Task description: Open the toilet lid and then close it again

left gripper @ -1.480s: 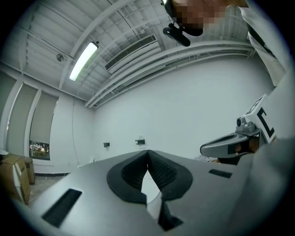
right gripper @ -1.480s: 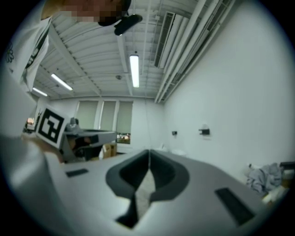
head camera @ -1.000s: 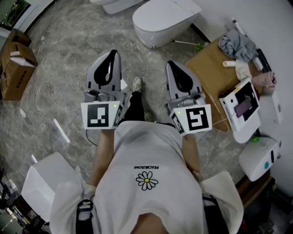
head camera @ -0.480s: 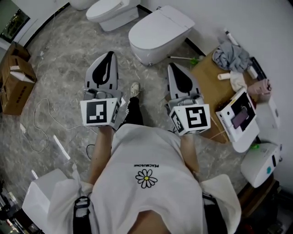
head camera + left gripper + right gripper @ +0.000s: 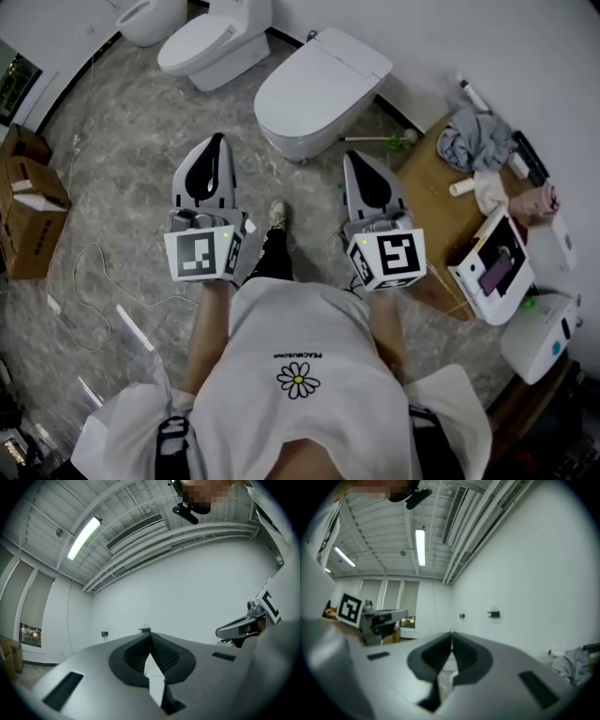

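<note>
Head view: the toilet (image 5: 281,117) stands at the floor's (image 5: 122,141) far edge, against the wall (image 5: 469,37), with its lid (image 5: 328,75) down. Both forearms (image 5: 208,319) reach forward side by side. The left claw (image 5: 218,141) and right claw (image 5: 353,159) point ahead toward the toilet and are apart from it.

Left gripper view: the claw tilts slightly upward at the white wall. Its jaws are pressed together with nothing between them.

Right gripper view: the claw is held level. Its jaws are also closed and empty.
</note>
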